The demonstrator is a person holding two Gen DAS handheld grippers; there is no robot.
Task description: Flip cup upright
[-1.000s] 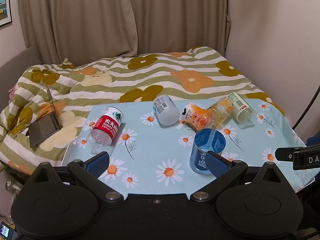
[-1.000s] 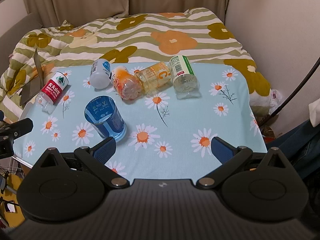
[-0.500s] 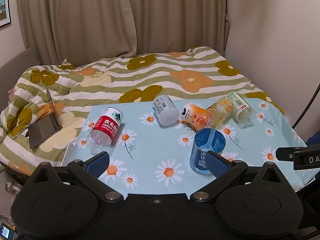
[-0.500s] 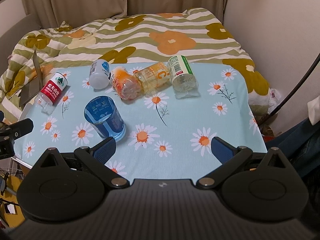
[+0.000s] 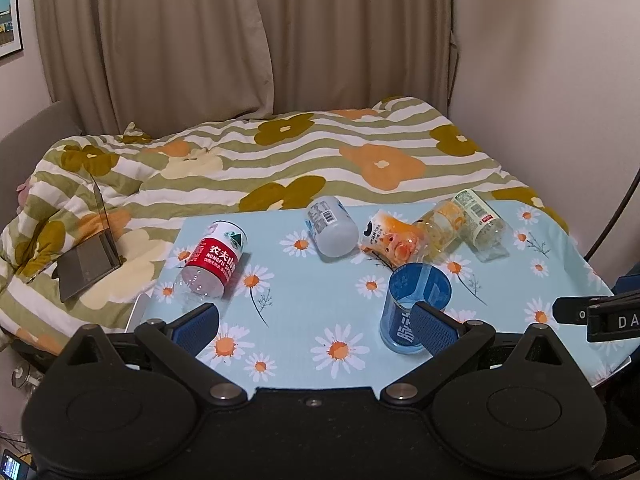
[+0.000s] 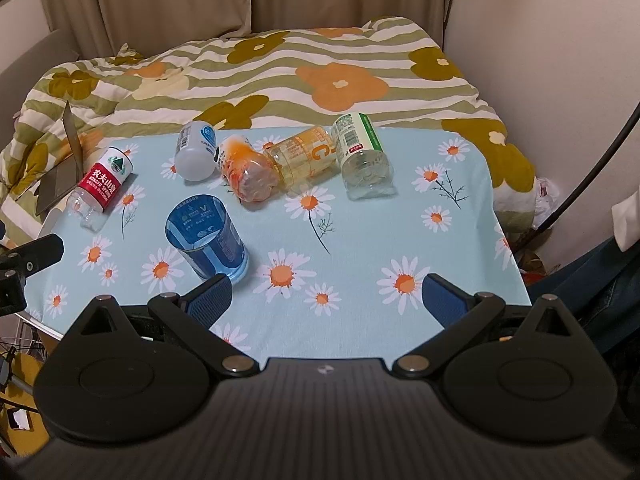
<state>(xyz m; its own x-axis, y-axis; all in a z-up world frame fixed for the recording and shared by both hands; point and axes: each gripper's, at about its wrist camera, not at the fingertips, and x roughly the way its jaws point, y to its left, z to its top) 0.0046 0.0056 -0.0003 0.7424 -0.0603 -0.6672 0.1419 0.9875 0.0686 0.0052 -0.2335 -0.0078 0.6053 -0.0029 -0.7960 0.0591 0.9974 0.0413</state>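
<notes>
blue cup [image 6: 208,236] upright, both hand-held grippers spread, level above tablecloth [image 6: 360,232]

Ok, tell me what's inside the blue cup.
The blue cup stands open end up on the daisy tablecloth. Through its mouth only the see-through blue wall and printed label show; nothing visible inside. The very bottom is hidden behind the right gripper's finger.

A big bed [image 5: 280,160] fills the room, with a striped blanket [image 6: 320,64] that has yellow and orange flowers. Behind the bed hang long tan curtains [image 5: 200,40]. Right of the bed is a plain pale wall [image 5: 560,80]. Left of the curtains hangs a small picture [image 5: 9,16].
</notes>
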